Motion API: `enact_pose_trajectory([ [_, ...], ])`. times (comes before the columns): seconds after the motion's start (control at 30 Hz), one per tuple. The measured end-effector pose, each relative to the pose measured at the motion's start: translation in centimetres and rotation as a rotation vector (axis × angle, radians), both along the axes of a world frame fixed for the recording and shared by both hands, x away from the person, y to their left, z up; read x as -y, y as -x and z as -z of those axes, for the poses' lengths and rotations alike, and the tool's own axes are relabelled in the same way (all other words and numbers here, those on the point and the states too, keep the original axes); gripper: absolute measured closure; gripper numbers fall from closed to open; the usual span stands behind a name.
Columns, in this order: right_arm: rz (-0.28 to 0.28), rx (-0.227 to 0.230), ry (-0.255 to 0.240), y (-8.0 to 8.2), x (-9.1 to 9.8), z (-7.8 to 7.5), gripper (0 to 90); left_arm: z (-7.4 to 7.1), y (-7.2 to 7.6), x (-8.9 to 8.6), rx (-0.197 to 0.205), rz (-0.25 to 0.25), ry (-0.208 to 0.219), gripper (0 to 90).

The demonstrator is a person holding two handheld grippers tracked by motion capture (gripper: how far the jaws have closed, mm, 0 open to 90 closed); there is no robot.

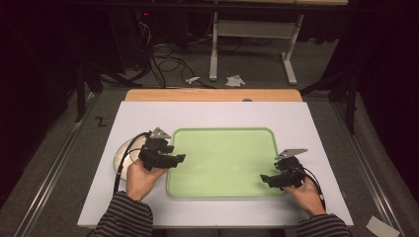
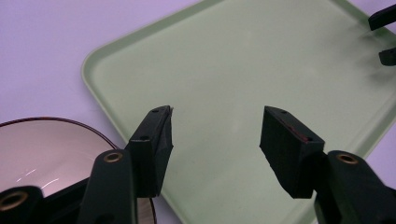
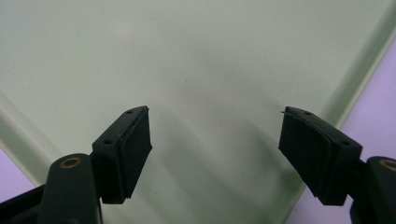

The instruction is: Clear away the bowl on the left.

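Striped sleeves [image 1: 126, 217] come in at the near edge of the high view, one on each forearm. Just beyond them, the left hand [image 1: 140, 178] grips the left gripper [image 1: 179, 158] at the tray's left rim, its jaws pointing right over the edge. In the left gripper view those jaws stand wide apart with nothing between them, above the tray's near-left corner. The right hand [image 1: 307, 193] holds the right gripper [image 1: 265, 178] at the near-right corner of the tray, jaws pointing left; the right gripper view shows them spread wide as well, empty, hanging over bare tray floor.

Between the two tools lies a pale green tray [image 1: 222, 133] with rounded corners and a raised rim, sitting on a white board [image 1: 212, 116] that covers most of the table. Its floor is bare.

Left of the tray, partly hidden under the left gripper and its cable, sits a round plate [image 1: 122, 157]; the left gripper view shows it as a pale dish [image 2: 42, 149] with a dark rim, just beside the tray.

Beyond the board a strip of wooden tabletop [image 1: 212, 95] shows. Farther off, on the grey floor, are tangled cables [image 1: 165, 61], white table legs [image 1: 213, 49] and scraps of paper [image 1: 235, 80].
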State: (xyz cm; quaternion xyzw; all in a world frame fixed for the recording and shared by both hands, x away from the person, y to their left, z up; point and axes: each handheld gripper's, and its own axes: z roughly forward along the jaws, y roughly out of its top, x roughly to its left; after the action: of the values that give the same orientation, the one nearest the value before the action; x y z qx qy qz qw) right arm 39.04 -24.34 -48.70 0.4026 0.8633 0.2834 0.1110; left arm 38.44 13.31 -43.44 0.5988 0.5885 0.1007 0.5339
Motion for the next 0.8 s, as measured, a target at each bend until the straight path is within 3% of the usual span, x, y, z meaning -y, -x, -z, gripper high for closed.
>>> enact_pose_trajectory([
  [0.4, 0.0, 0.0, 0.0, 0.0, 0.0, 0.0, 26.5, -0.7, -0.5, -2.1, 0.008, -0.071, 0.032, 43.9],
  [0.8, 0.0, -0.004, -0.001, 0.0, 0.0, 0.0, 26.4, -0.7, -1.0, -3.9, -0.006, -0.12, 0.034, 43.7],
])
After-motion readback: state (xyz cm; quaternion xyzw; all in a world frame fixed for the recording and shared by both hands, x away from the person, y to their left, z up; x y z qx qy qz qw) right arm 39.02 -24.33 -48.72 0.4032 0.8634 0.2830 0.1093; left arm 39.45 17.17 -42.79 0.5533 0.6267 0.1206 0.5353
